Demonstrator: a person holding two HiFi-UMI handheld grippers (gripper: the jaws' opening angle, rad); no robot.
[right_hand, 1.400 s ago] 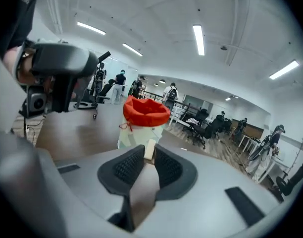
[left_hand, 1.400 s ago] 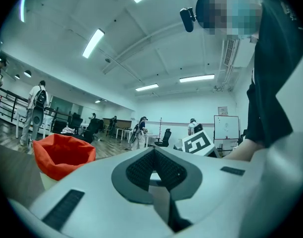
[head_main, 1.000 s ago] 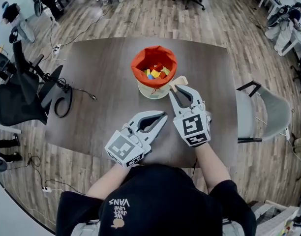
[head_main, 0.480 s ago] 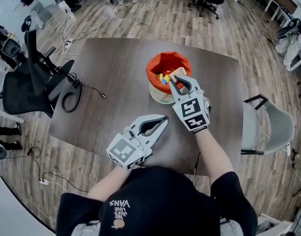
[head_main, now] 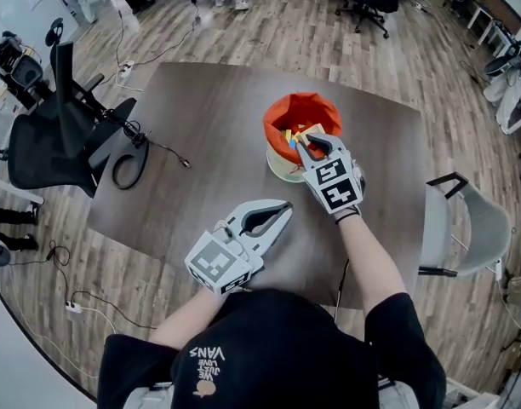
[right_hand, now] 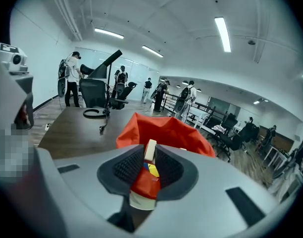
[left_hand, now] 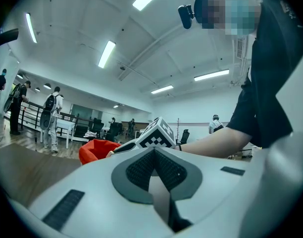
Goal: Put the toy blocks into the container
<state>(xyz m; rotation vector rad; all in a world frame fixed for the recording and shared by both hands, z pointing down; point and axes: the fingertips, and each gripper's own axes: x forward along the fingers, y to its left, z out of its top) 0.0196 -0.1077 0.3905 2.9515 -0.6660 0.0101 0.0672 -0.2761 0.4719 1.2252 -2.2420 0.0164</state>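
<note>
An orange-lined container (head_main: 282, 113) with a white base stands on the dark table (head_main: 201, 118), and several coloured blocks (head_main: 289, 135) lie inside it. My right gripper (head_main: 311, 142) hangs over its near rim, shut on a pale wooden block (head_main: 312, 131). In the right gripper view that block (right_hand: 150, 149) stands upright between the pads of the right gripper (right_hand: 149, 158), above the container's orange mouth (right_hand: 166, 130). My left gripper (head_main: 285, 206) rests low near the table's front, shut and empty. In the left gripper view, the left gripper (left_hand: 153, 153) points at the container (left_hand: 94, 150).
A black cable loop (head_main: 128, 160) lies on the table's left part. A black office chair (head_main: 43, 147) stands at the left and a grey chair (head_main: 469, 224) at the right. People and desks fill the room behind.
My right gripper has carried the pale block forward from beside the container's base to above its near rim. The left gripper has stayed where it was.
</note>
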